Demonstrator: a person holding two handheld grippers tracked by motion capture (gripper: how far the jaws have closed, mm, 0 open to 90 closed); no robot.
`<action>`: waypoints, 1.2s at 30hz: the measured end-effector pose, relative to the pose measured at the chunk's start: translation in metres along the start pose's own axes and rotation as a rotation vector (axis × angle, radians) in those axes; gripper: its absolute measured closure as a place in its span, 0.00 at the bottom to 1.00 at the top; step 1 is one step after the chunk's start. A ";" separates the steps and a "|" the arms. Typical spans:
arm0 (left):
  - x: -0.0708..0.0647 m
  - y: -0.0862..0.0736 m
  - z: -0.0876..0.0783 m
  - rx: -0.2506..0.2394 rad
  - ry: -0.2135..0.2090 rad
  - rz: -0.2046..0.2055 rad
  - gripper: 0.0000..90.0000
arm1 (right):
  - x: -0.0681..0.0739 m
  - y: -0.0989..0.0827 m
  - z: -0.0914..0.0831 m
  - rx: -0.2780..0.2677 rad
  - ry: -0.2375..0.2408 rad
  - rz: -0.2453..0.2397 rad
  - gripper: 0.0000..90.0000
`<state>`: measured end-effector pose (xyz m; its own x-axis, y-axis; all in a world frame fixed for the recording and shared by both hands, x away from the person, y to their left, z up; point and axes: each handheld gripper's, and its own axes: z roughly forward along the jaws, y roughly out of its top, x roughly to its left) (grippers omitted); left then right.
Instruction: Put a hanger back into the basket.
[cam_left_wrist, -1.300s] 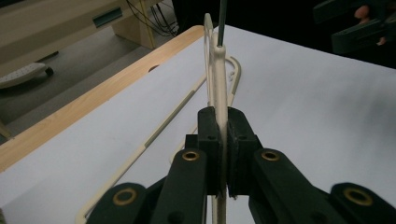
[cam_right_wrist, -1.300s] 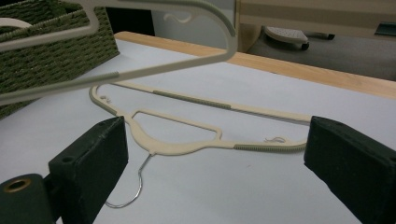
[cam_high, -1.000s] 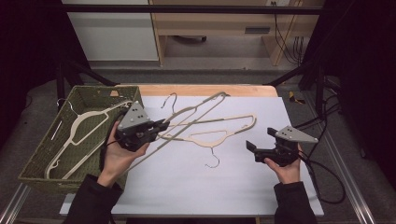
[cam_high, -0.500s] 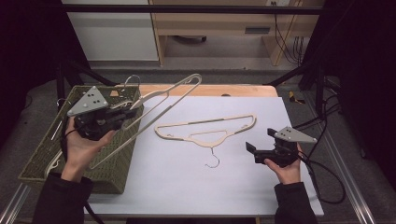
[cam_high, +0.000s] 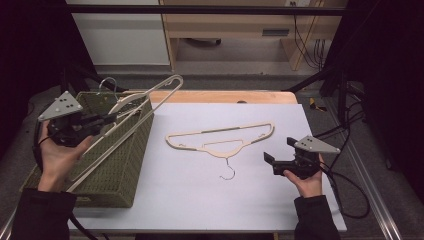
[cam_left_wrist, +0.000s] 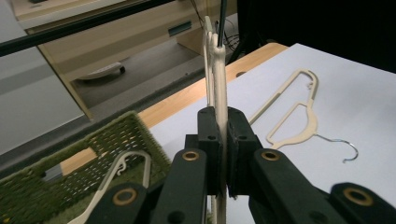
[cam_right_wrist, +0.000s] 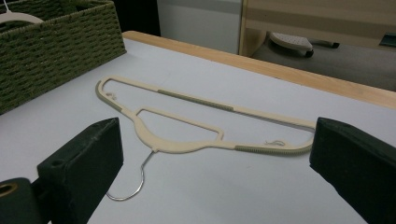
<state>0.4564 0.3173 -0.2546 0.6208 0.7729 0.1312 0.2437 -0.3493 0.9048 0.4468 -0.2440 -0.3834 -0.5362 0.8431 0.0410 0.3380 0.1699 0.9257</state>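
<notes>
So the left gripper (cam_high: 107, 119) is up over the green woven basket (cam_high: 127, 165) at the left edge of the table, and its jaws are pinched tight on a cream plastic hanger (cam_high: 150, 100); in the left gripper view you can see the hanger (cam_left_wrist: 218, 79) sandwiched edge-on between the two black pads, sticking straight up out of them. From the high view that hanger slants up and to the right from the gripper, its far end hanging in the air above the basket's back corner, with its metal hook poking up behind the basket. There's another cream hanger lying inside the basket (cam_left_wrist: 121, 170) too. The second cream hanger (cam_high: 222, 140) is flat on the white table top (cam_high: 200, 200), roughly in the middle, hook pointing toward the person. The right gripper (cam_high: 272, 161) sits low at the right side of the table, just beside that flat hanger, jaws spread wide with nothing between them, and the hanger (cam_right_wrist: 205, 135) shows right between them farther off.
</notes>
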 end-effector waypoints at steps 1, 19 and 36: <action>0.004 -0.002 -0.002 0.002 0.003 0.000 0.95 | 0.000 0.000 0.000 0.000 0.000 0.000 0.04; 0.061 -0.048 -0.017 0.029 0.085 -0.074 0.95 | 0.001 -0.001 0.003 0.013 -0.002 -0.009 0.04; 0.081 -0.080 -0.009 0.108 0.094 -0.118 0.95 | 0.001 -0.001 0.004 0.017 -0.003 -0.008 0.04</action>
<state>0.4808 0.4128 -0.3128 0.5117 0.8564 0.0688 0.3922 -0.3042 0.8681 0.4485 -0.2413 -0.3859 -0.5363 0.8434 0.0325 0.3471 0.1853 0.9193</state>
